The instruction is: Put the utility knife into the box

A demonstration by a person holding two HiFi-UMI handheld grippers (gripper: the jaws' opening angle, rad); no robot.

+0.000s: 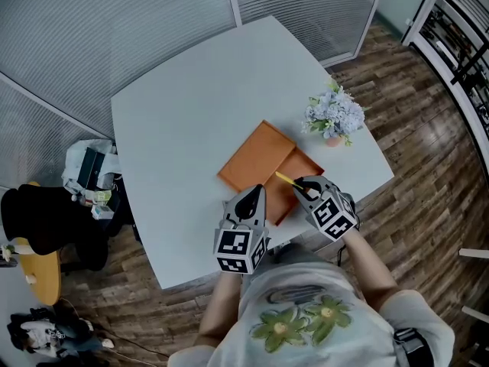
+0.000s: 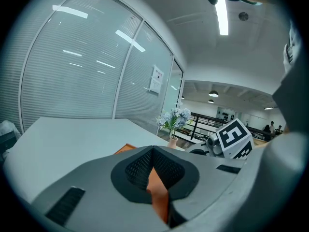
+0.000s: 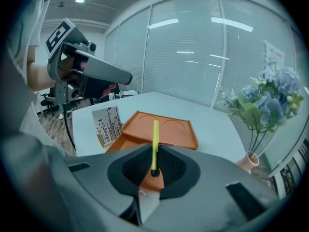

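The yellow utility knife (image 1: 286,180) (image 3: 155,144) sticks out forward from my right gripper (image 1: 304,187) (image 3: 154,170), which is shut on its black rear end. It hangs above the near part of the open orange box (image 1: 296,176) (image 3: 120,141). The box's flat orange lid (image 1: 256,155) (image 3: 164,128) lies just beyond. My left gripper (image 1: 254,193) (image 2: 154,178) is shut with nothing in it. It hovers at the box's near left edge, and a strip of orange shows behind its pads. In the right gripper view it hangs above the table.
A small vase of pale blue flowers (image 1: 334,117) (image 3: 270,100) stands near the table's right edge. A white card printed with black trees (image 3: 107,124) stands left of the box. The white table (image 1: 191,105) ends close to my body. Bags and a chair (image 1: 92,176) sit on the floor to the left.
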